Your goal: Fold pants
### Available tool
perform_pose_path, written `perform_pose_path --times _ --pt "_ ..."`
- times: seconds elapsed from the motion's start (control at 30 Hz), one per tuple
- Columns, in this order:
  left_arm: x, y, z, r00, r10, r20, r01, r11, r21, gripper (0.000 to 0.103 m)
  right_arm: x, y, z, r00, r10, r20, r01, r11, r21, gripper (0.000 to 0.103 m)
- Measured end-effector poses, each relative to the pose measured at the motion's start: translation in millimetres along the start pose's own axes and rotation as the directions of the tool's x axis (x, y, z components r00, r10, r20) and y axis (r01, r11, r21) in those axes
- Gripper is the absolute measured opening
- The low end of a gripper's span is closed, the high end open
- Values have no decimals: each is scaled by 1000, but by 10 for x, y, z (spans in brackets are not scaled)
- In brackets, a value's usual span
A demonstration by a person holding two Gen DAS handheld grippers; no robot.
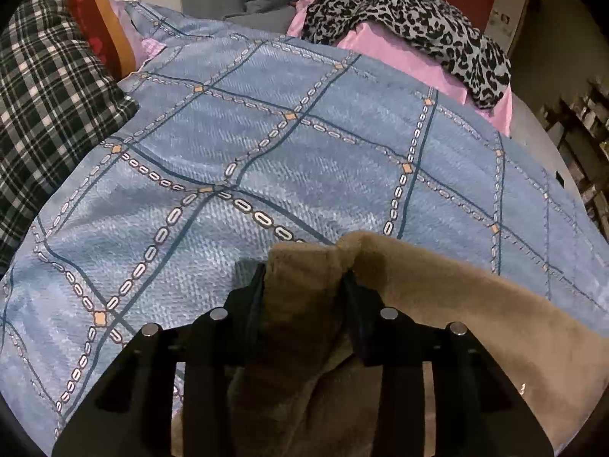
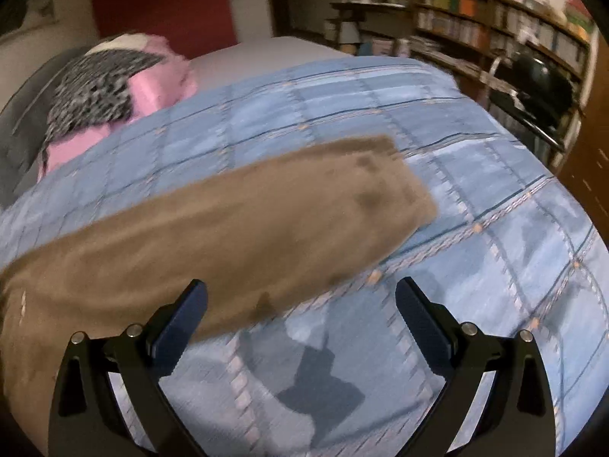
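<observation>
Soft tan fleece pants (image 2: 236, 228) lie stretched across blue chain-print quilt (image 1: 304, 133) on bed. Left tongs (image 1: 304, 278) pinch bunched end. Right tongs (image 2: 300, 301) spread, empty, blurred, probably near leg edge. Grip both layers, lift evenly before folding.
</observation>
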State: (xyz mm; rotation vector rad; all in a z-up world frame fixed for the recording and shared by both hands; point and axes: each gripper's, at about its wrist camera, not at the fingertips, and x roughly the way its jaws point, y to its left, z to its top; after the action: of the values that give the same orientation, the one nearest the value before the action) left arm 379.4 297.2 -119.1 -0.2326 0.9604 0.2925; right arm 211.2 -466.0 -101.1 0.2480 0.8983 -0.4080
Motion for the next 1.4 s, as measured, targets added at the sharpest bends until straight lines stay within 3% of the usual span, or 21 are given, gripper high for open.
perform_pose_path --times 0.23,0.4,0.7,0.77,0.9,0.97,1.07,1.4 --pt "-93 -53 4 1000 19 13 -19 1000 22 37 527 -495 700 997 -82 7 81 996 37 98" --pt "-156 -57 -2 1000 17 14 -17 1000 24 36 908 -731 1086 999 -39 -26 41 993 114 95" --pt "-226 -85 -26 999 27 16 -28 998 48 35 1378 -766 1327 996 -22 -91 35 988 148 67" --pt "-229 -81 -16 1000 25 13 -26 999 38 35 1471 -759 1369 993 -41 -114 56 989 138 51" --pt "-246 -74 -1 1000 21 9 -22 999 27 35 1599 -811 1403 983 -65 -170 94 982 166 35" --pt "-279 -71 0 1000 16 13 -17 999 28 35 1602 -829 1407 982 -74 -173 104 980 170 26" --pt "-352 -58 16 1000 6 23 -7 1000 26 35 1474 -821 1410 988 -70 -140 92 983 157 23" --pt "-787 80 36 995 -67 76 68 998 -14 32 610 -848 1488 999 -49 -8 50 988 143 21"
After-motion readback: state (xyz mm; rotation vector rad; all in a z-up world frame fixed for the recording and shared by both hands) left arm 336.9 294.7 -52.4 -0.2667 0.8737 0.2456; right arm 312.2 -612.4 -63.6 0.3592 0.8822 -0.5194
